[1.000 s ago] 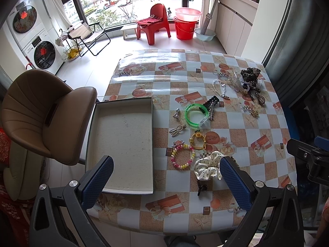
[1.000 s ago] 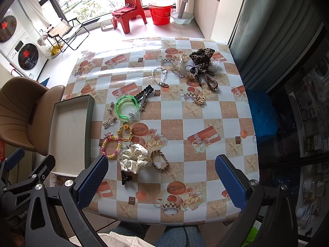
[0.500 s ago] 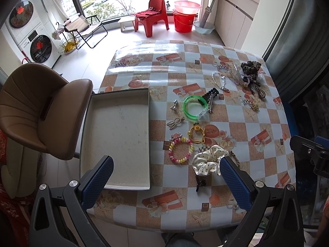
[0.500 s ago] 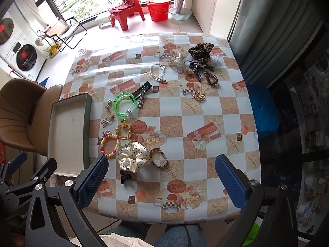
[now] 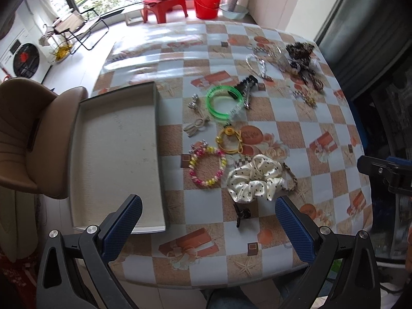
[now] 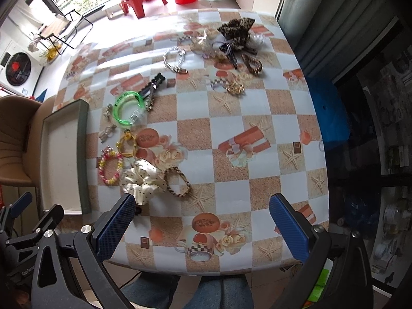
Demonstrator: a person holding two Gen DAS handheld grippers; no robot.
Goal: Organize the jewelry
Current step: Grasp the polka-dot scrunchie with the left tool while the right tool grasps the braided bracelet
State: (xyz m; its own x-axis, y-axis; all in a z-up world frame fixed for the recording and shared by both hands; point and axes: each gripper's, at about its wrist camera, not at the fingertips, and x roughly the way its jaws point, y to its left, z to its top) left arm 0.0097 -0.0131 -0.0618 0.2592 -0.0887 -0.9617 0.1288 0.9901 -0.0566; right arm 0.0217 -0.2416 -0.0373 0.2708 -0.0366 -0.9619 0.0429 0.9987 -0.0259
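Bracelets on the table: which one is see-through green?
The green bangle, a smooth clear plastic ring beside the black clip. The beaded bracelet is pink and yellow; the yellow ring is thin cord.

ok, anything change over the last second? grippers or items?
Both cameras have closed in on the table, so the left gripper and right gripper have come lower and nearer the jewelry. Nothing was grasped or released; both stay wide open. The shallow grey rectangular tray is still bare, and the white polka-dot satin scrunchie, pink-and-yellow beaded bracelet and translucent green plastic bangle lie where they were.
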